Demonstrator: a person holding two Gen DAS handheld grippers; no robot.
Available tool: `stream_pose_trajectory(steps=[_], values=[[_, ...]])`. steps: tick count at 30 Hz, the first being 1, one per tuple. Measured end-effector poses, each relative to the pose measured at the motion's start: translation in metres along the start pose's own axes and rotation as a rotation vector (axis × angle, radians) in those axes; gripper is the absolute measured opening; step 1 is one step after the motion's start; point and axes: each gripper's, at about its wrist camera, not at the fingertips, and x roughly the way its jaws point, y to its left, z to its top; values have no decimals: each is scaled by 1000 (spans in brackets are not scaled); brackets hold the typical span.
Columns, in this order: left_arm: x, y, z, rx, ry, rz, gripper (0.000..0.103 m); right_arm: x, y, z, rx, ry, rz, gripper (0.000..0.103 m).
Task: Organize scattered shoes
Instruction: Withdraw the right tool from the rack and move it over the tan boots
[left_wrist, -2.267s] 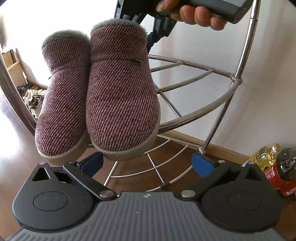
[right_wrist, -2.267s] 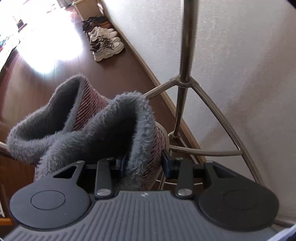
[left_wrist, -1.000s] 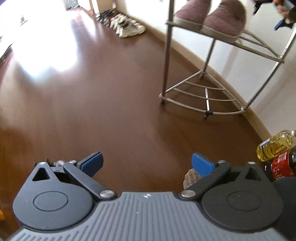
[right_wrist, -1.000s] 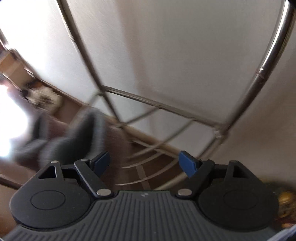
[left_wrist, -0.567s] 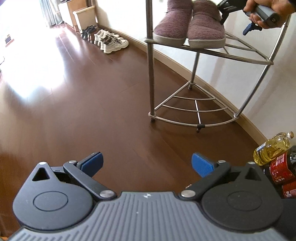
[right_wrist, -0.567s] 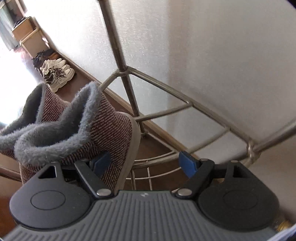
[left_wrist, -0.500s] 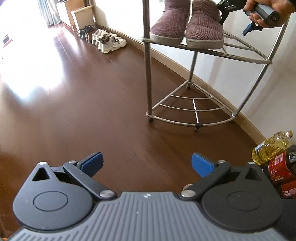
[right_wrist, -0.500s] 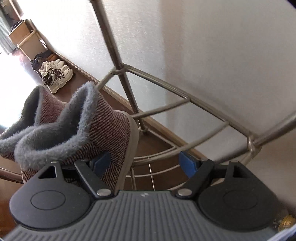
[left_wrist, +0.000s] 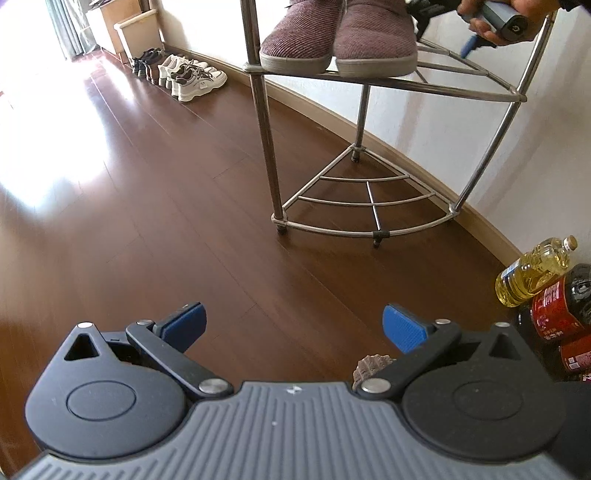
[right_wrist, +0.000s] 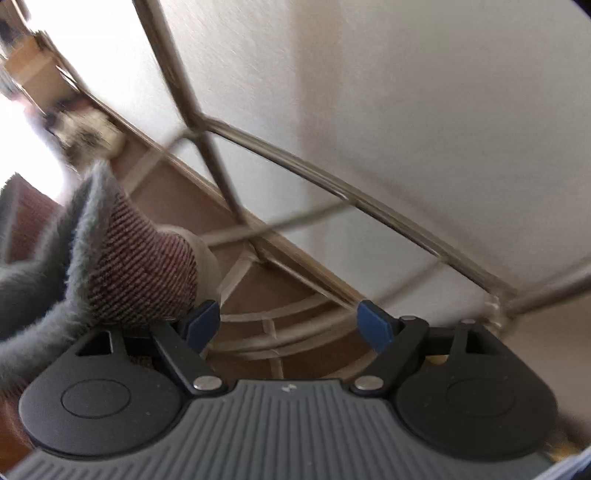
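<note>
Two maroon knit slippers (left_wrist: 340, 40) with grey fleece cuffs stand side by side on the upper shelf of a steel corner rack (left_wrist: 373, 206), toes pointing outward. My left gripper (left_wrist: 293, 325) hangs open low over the brown floor, well short of the rack, with nothing between its blue pads. A knit tip of another slipper (left_wrist: 369, 367) peeks out just below its right finger. My right gripper (right_wrist: 288, 321) is open beside the heel of the near slipper (right_wrist: 140, 273), over the shelf wires; a hand (left_wrist: 517, 14) holds it at the top right of the left wrist view.
A row of sneakers (left_wrist: 192, 75) lines the baseboard at the far left, with a bin (left_wrist: 138, 35) beyond. An oil bottle (left_wrist: 532, 273) and dark red-labelled bottles (left_wrist: 565, 306) stand on the floor at the right. The rack's bottom shelf (left_wrist: 365, 218) holds nothing.
My right gripper has let go of the slipper's cuff, opened and drawn back to the right. My left gripper has backed away from the rack and dropped low over the floor.
</note>
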Motion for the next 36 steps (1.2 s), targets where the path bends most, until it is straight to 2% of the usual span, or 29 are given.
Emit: stream_pose_trajectory(steps=[2,7,10,15,20,22,26,32,33,35,36], values=[[2,-2,2,4,1,-2,103,2,10,5,-23,9,-2,80],[5,-6,8,8,-5,-11,103,3,7,7,-4,17,-23,80],[4,-6,11,6,-10,-11,103,0,2,2,2,7,-33,86],[0,-3,13,-12,-14,2,103,-26,10,2,-28,-29,-14,88],[-16,10,4,-67,-18,48,103,-63,18,-26,-41,-2,36,90],[-24,17,-2,-102,-20,75,103,-78,25,-48,-67,21,61,91],[-44,36,-52,-206,9,142,103,-97,45,-98,-128,123,96,93],[-74,65,-128,-364,53,243,103,-87,124,-201,-319,428,204,93],[-79,69,-141,-390,61,260,103,-86,133,-210,-341,452,214,93],[-87,78,-170,-431,76,281,103,-84,170,-256,-432,552,256,93],[-94,85,-200,-472,87,300,103,-84,190,-281,-474,600,275,93]])
